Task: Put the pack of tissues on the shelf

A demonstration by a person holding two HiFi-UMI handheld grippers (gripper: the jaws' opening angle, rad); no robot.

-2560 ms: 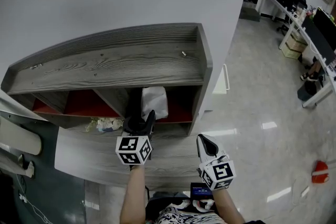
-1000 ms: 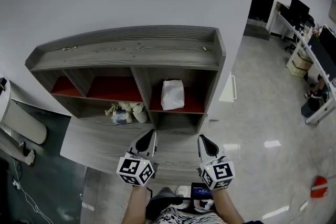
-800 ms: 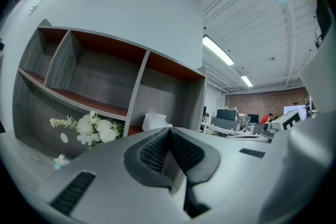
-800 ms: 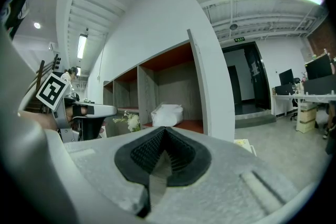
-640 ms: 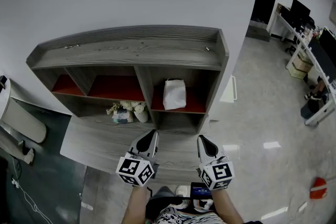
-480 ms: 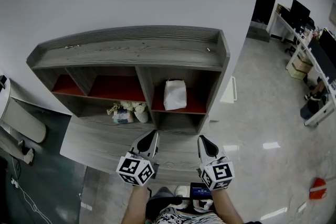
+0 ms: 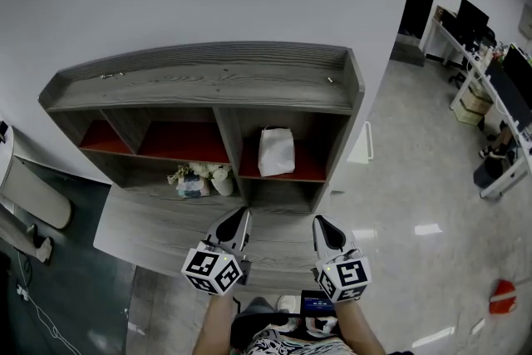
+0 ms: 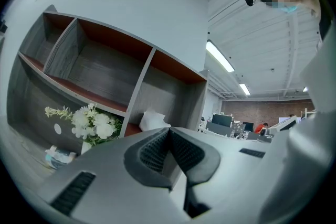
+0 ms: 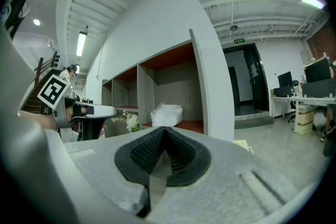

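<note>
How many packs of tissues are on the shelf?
1. The pack of tissues stands in the right compartment of the shelf, on its red floor. Deeper corners of other compartments are hidden.

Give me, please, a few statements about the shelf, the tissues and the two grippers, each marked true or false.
1. The pack of tissues lies in the right-hand compartment of the shelf. True.
2. The left gripper is holding the pack of tissues. False: its jaws are together on nothing, and it is held back from the shelf.
3. The white flowers share the pack's compartment. False: they stand lower and to its left, under the red board of the middle compartment.
4. The right gripper has its jaws together with nothing between them. True.
</note>
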